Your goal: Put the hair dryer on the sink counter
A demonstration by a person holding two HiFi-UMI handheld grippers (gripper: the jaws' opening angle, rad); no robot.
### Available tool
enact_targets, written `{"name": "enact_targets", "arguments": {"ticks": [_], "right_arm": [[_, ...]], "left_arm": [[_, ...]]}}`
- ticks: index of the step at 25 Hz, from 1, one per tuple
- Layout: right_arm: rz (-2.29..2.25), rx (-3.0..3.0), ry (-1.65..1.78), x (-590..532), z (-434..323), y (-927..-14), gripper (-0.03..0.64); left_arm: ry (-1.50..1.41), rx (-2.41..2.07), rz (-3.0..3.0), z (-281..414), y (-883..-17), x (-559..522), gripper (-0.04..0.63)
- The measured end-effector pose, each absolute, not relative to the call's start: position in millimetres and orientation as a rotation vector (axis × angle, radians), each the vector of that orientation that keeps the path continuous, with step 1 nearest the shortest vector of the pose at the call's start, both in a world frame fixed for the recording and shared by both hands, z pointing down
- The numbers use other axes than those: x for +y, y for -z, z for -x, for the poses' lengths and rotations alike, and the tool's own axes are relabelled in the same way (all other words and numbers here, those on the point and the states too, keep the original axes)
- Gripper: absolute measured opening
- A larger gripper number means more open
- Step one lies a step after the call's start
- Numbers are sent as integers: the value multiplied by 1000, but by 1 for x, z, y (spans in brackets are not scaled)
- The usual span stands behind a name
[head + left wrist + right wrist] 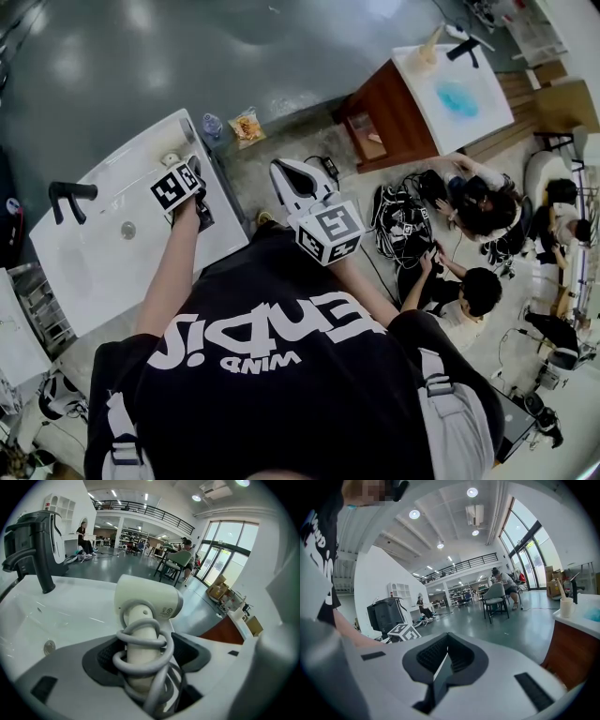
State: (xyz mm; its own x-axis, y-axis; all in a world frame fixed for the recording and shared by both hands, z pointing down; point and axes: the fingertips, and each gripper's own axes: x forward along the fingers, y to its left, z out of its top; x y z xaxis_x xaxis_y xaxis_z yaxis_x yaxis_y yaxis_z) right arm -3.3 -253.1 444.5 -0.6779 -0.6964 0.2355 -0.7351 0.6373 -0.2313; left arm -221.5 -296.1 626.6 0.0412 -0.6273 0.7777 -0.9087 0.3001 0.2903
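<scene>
The white hair dryer (147, 603) stands upright between my left gripper's (140, 657) jaws, its grey cord wound round the handle. The dark pads stand a little off the handle on both sides, so the left gripper is open around it. In the head view that gripper (190, 185) is over the right part of the white sink counter (94, 272), beside the basin. My right gripper (287, 171) hangs off the counter's right end, above the floor. It (445, 660) is shut with nothing in it.
A black faucet (70, 194) and the basin drain (127, 230) lie left of the left gripper. A water bottle (212, 125) and a snack bag (247, 125) lie past the counter. A wooden cabinet (394, 117), cables (403, 225) and seated people (478, 206) are to the right.
</scene>
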Motion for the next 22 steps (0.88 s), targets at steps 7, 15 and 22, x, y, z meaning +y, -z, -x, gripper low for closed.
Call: {"name": "enact_targets", "arguments": {"ticks": [7, 15, 22], "right_arm": [[-1195, -2730, -471, -254, 6, -445, 18], [-1190, -2733, -471, -249, 11, -445, 18], [-1183, -2737, -468, -251, 16, -444, 18]], "left_arm": [[-377, -1667, -1408, 224, -629, -296, 349], [-341, -1655, -1448, 222, -626, -294, 392], [-341, -1677, -1510, 222, -611, -294, 400]]}}
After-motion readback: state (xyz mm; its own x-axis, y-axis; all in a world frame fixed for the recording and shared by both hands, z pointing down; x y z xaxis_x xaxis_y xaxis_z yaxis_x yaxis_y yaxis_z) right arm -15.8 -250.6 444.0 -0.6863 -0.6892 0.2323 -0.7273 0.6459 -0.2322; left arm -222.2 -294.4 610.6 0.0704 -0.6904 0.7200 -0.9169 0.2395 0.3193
